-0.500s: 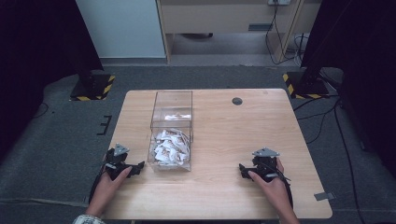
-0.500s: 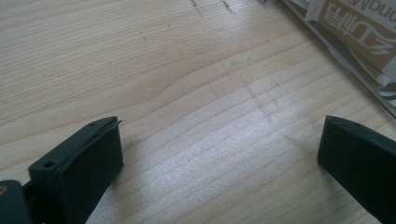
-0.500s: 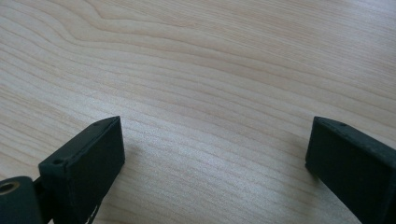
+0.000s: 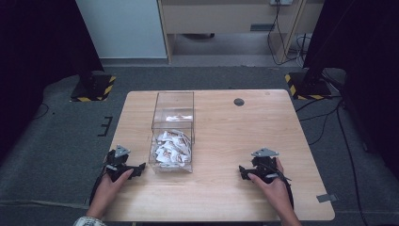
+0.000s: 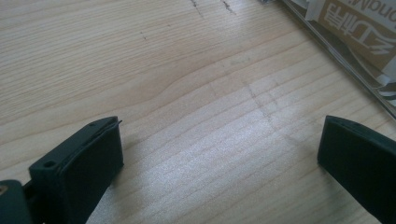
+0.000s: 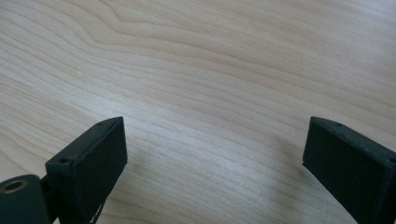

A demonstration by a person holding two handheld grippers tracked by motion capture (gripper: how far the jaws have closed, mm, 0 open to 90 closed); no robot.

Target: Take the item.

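At the table's near edge, the left gripper [image 4: 123,165] rests at about seven o'clock and the right gripper [image 4: 260,170] at about five; both have their jaws spread wide over bare wood, gripping nothing. The clear plastic box [image 4: 172,133] of white-and-tan paper packets [image 4: 170,148] lies just beside the left gripper, toward its three o'clock, well apart from the right. The box's long axis runs near to far, six to twelve, so the left hand looks the nearer for a reach. Print on one packet [image 5: 359,32] reads partly "ona", beside Chinese characters too cropped to read.
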